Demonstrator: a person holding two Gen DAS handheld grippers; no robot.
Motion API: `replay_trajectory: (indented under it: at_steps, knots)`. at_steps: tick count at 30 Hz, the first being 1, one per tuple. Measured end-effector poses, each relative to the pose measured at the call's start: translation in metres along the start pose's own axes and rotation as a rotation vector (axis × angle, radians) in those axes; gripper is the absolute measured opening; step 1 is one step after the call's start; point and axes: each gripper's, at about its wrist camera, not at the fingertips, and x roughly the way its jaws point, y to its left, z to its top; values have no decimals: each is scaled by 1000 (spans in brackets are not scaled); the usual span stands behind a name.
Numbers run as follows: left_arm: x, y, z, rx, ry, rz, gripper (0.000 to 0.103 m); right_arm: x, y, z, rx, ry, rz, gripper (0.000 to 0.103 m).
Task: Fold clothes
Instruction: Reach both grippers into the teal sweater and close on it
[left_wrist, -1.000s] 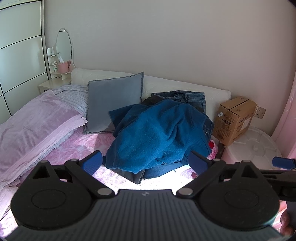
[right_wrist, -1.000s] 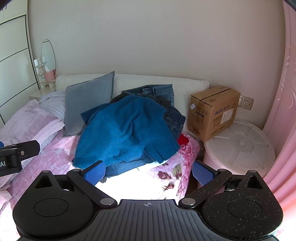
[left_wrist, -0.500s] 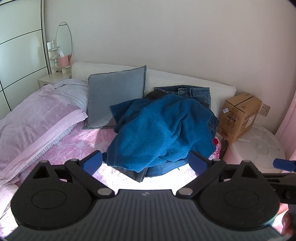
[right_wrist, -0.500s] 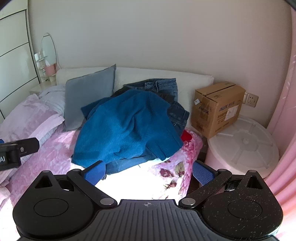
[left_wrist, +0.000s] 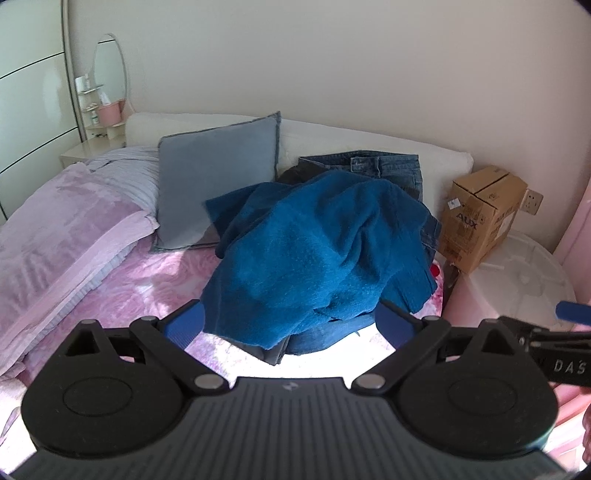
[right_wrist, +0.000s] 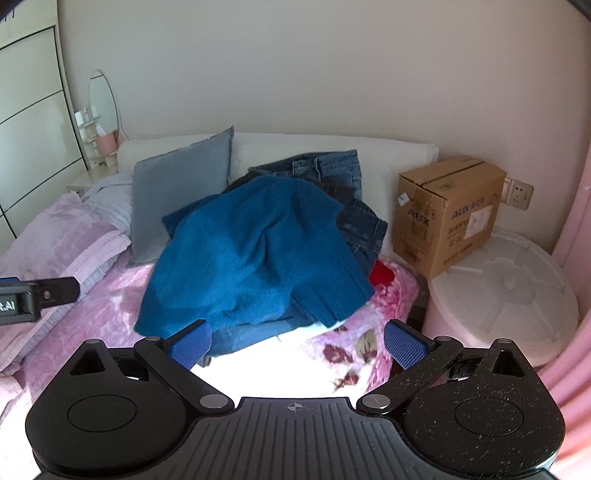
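nothing folded yet, both grippers empty above the heap

the folding has not begun as far as the views show. the clothes lie in one loose heap on the pink flowered bed (right_wrist: 373, 354), near its right edge and just in front of the white headboard (right_wrist: 399, 155). on top is one blue sweater (left_wrist: 314, 254), crumpled and draped over the rest. under and behind it is denim: one pair of jeans (left_wrist: 373, 166) shows a waistband against the headboard, and more denim sticks out at the near edge and right side, so there may be two pairs, though the heap hides too much to be sure. one small red item (right_wrist: 380, 275) peeks out at the right.

the left gripper (left_wrist: 291, 325) is wide open and holds nothing, hovering just short of the heap's near edge. the right gripper (right_wrist: 297, 341) is equally wide open and empty, near the sweater's lower hem.

everything is left: pull each piece out, spread it flat, fold it.

also there: one grey cushion (left_wrist: 218, 184), one lilac blanket (left_wrist: 66, 229), one cardboard box (right_wrist: 447, 214), one white round lid (right_wrist: 509, 288).
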Motion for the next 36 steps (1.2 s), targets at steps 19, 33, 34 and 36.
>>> replay_trajectory:
  at_steps: [19, 33, 34, 36]
  knots:
    - [148, -18, 7, 54, 173, -12, 88, 114, -49, 42, -20, 103, 32, 102]
    - [233, -38, 1, 172, 263, 23, 86, 204, -70, 69, -54, 253, 94, 92]
    - [238, -38, 0, 171, 274, 26, 83, 209, -71, 71, -58, 257, 97, 92]
    - [250, -36, -2, 165, 298, 32, 76, 220, -73, 76, -67, 267, 102, 92]
